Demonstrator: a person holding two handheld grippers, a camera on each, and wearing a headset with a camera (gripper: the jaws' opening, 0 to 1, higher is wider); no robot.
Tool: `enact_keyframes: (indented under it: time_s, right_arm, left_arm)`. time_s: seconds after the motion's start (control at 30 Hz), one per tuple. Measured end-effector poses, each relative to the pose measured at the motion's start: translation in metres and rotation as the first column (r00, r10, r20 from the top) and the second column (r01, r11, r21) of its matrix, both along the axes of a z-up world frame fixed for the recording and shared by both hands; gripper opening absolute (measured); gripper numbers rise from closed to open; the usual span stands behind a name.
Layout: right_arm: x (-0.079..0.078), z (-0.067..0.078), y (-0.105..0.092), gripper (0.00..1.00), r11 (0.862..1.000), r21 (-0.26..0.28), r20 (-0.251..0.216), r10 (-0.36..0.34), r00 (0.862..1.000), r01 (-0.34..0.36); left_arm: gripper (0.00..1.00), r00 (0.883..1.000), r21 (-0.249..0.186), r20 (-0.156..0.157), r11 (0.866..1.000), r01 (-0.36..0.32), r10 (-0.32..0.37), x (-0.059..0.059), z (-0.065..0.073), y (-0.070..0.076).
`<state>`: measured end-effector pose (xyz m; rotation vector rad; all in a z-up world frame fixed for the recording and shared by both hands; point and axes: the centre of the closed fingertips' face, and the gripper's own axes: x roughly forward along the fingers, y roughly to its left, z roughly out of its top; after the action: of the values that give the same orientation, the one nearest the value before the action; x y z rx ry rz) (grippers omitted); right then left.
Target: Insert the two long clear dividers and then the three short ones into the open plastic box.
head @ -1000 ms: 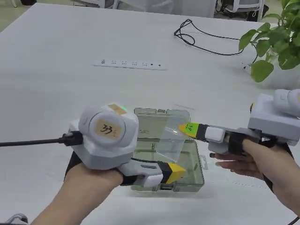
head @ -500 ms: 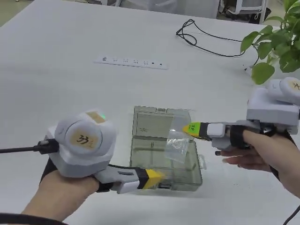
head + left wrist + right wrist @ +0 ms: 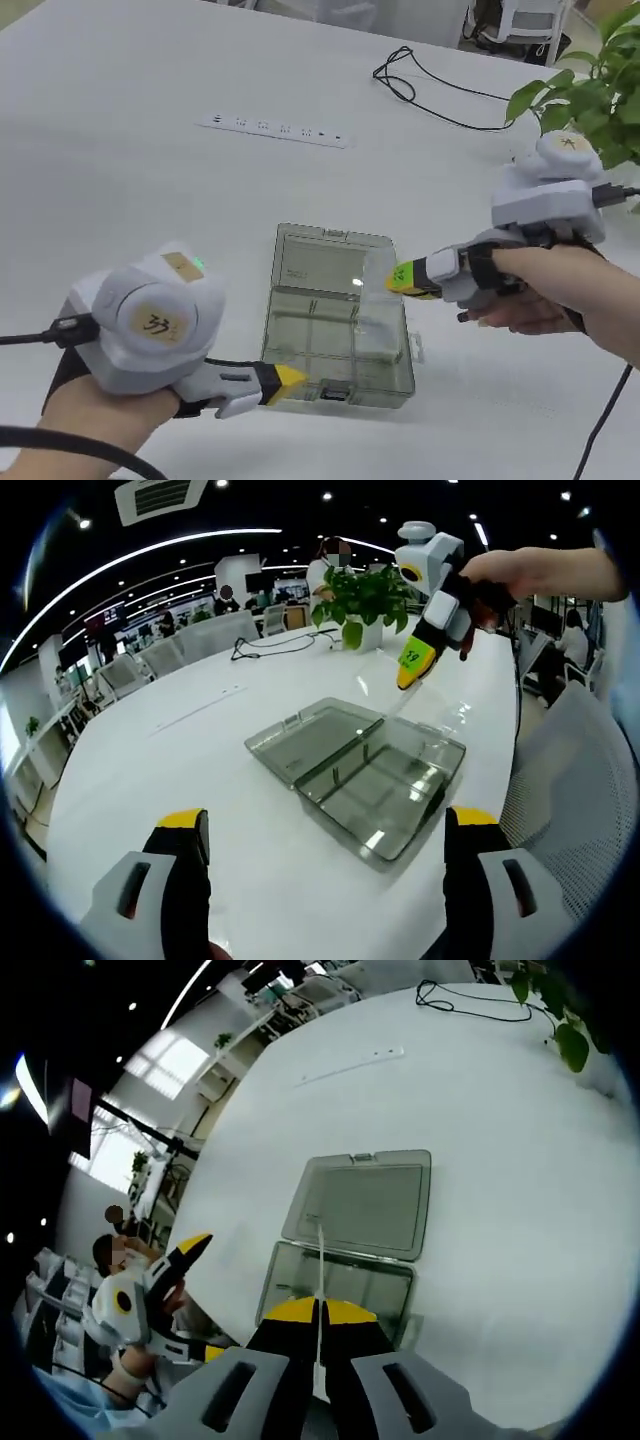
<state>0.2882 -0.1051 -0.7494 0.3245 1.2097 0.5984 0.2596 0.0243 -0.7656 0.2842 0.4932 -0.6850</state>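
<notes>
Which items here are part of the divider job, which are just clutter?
Job: open smoky clear plastic box; clear flat plastic divider, held by right gripper; left gripper, open.
Lying about: white power strip; black cable; green potted plant.

Large white table [image 3: 120,120] under bright, even light, carrying a white power strip [image 3: 275,130], a looped black cable [image 3: 430,85] and a leafy potted plant [image 3: 585,85] at its far right edge, with a pale chair base [image 3: 525,18] just beyond the far side. Left gripper view: open-plan office with a dark ceiling, a long curved light strip [image 3: 150,550], small spot lights, a square air vent [image 3: 160,497], and rows of desks and office chairs [image 3: 125,670]. Right gripper view: bright panes [image 3: 165,1070], probably windows, though the fisheye blurs them.
</notes>
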Motion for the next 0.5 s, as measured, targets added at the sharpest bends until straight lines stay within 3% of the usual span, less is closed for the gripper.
enact_keyframes:
  time_s: [0.1,0.13,0.17,0.3,0.37,0.5]
  right_arm:
    - [-0.002,-0.006,-0.003,0.02,1.0,-0.024,-0.046,0.003,0.999,-0.004]
    - [-0.003,-0.011,-0.004,0.02,1.0,-0.022,-0.088,-0.014,0.996,0.012]
    - [-0.001,-0.013,-0.004,0.02,1.0,-0.021,-0.085,-0.006,0.996,0.005]
    - [-0.002,-0.02,-0.011,0.02,0.998,-0.06,-0.147,-0.016,0.989,0.007]
    - [-0.004,-0.02,-0.01,0.02,0.998,-0.057,-0.164,-0.034,0.986,0.025]
    - [-0.002,-0.023,-0.015,0.02,0.996,-0.087,-0.217,-0.044,0.975,0.025]
  left_arm:
    - [0.99,1.0,0.01,0.021,1.0,-0.005,0.004,0.0,0.0,0.004]
    - [0.99,1.0,0.009,0.031,1.0,-0.006,0.005,0.0,0.0,0.005]
    - [0.98,1.0,0.008,0.031,1.0,-0.007,0.007,-0.001,0.0,0.005]
    - [0.98,0.999,0.023,0.04,1.0,-0.011,0.01,-0.001,-0.002,0.008]
    - [0.98,0.998,0.041,0.062,0.999,-0.014,0.012,0.001,0.0,0.01]
    - [0.97,0.997,0.039,0.074,0.999,-0.022,0.019,0.004,0.001,0.012]
